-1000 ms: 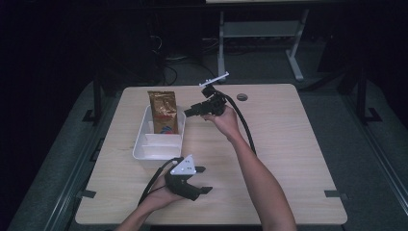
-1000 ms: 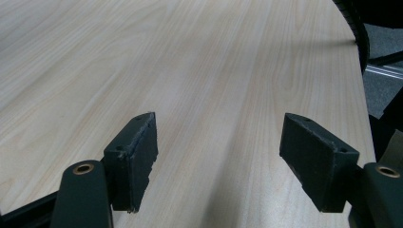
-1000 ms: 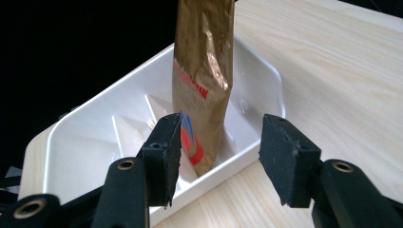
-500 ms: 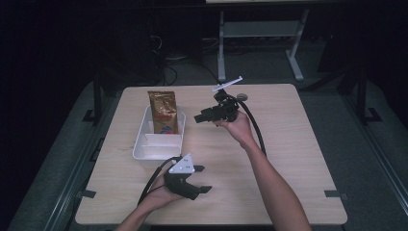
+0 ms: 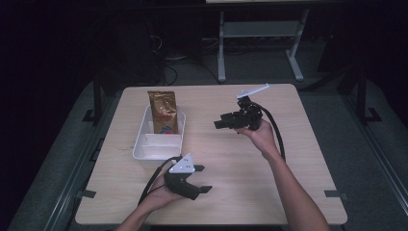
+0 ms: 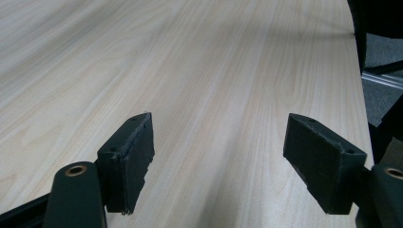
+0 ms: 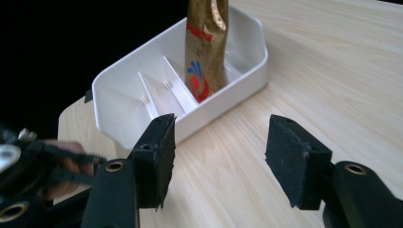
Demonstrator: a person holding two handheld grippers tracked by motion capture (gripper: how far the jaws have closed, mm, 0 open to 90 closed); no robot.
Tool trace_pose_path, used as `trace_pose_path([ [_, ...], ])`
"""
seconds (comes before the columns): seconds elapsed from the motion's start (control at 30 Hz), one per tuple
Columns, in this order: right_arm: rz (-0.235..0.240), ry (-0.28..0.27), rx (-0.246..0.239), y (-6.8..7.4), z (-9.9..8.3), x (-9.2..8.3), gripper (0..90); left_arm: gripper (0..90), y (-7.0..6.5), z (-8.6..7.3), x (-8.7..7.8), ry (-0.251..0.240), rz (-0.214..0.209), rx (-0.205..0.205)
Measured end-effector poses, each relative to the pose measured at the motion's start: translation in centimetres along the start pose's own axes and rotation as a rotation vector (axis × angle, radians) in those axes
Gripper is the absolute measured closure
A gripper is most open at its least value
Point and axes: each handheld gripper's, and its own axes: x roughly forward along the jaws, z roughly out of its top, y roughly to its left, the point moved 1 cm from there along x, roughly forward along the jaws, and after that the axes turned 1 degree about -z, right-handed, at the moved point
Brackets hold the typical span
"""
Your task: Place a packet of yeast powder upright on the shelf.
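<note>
At the table's [image 5: 288, 192] near edge, about 6 o'clock, the left gripper [image 5: 198, 179] lies low over bare wood, jaws wide apart with nothing between them, having just opened a touch more. Farther off, at 2 o'clock from it, the right gripper [image 5: 219, 123] hangs above the table, jaws also apart and empty, just opening. At 9 o'clock from that gripper stands the pouch [image 5: 163, 111]: gold foil, crinkled, with a red and blue print low down, upright in the far compartment of the white tray [image 5: 140, 144].
</note>
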Motion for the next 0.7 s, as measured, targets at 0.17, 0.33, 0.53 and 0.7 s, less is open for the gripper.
trace_pose_path([
  [0.17,-0.016,-0.015,0.003,-0.2,-1.6,-2.1,41.5,24.8,0.3,-0.1,-0.1,-0.002,0.004,-0.015],
  [0.33,-0.029,-0.026,0.011,-0.3,-3.1,-4.0,40.5,24.7,0.3,-0.1,-0.1,-0.005,0.008,-0.018],
  [0.53,-0.044,-0.027,0.016,0.0,-4.9,-5.8,39.8,24.7,0.4,-0.1,-0.1,-0.004,0.013,-0.021],
  [0.7,-0.052,-0.032,0.020,0.2,-6.0,-6.8,39.2,24.7,0.5,-0.1,-0.1,-0.001,0.015,-0.024],
])
